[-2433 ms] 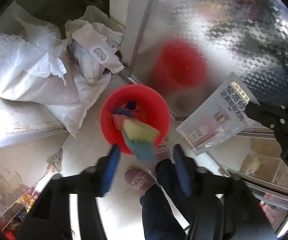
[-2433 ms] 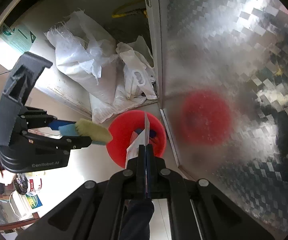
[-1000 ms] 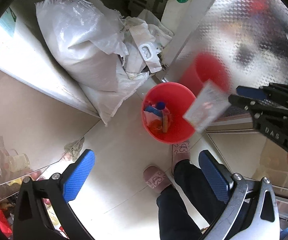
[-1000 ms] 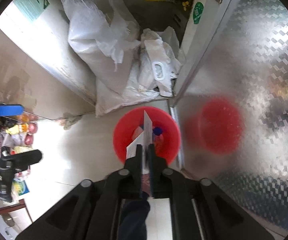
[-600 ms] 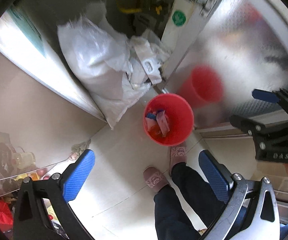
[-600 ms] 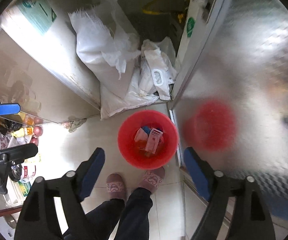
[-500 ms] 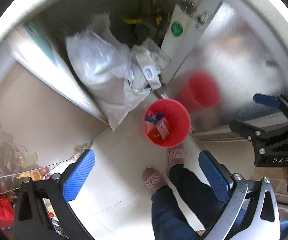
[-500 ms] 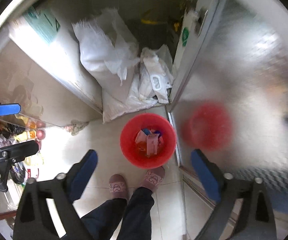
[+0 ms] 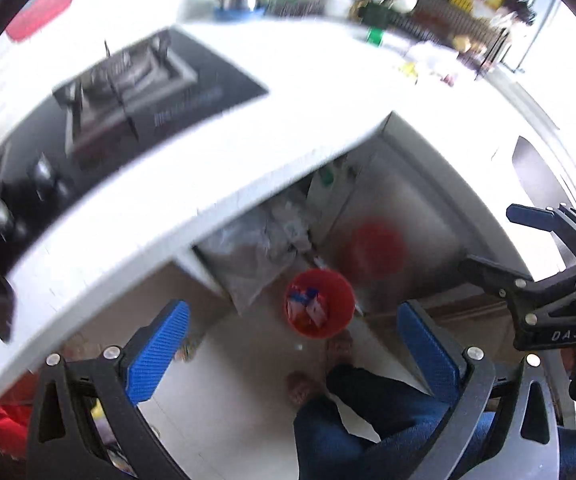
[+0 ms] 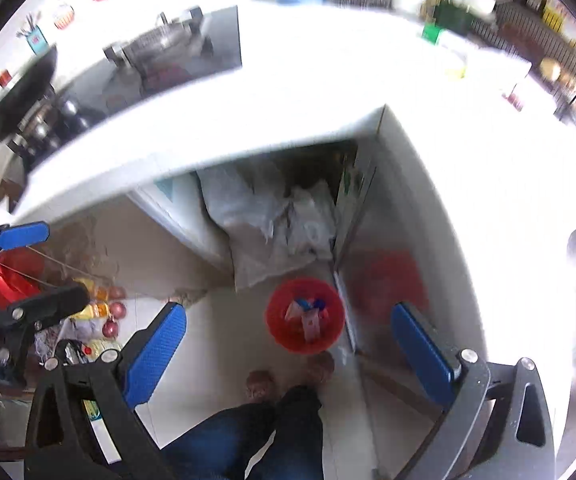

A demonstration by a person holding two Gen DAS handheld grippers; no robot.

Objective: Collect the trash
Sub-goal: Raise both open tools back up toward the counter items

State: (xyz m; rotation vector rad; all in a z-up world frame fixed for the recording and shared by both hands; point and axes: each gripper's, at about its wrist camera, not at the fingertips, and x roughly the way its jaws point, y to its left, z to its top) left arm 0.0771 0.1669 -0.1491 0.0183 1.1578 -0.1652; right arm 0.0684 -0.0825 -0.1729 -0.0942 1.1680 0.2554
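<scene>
We look down from above the white counter (image 9: 247,120). Our left gripper (image 9: 292,348) stands wide with nothing between its blue pads (image 9: 155,352). Our right gripper (image 10: 288,344) has its jaws opening to full width, also with nothing between them. The red bucket (image 10: 279,336) sits on the pale floor at about 12 o'clock from our slippers (image 10: 259,386), with the trash (image 10: 308,316) inside it. White sacks (image 10: 271,224) lie at the bucket's 11 o'clock, under the counter. The stove (image 9: 127,80) is at 10 o'clock.
</scene>
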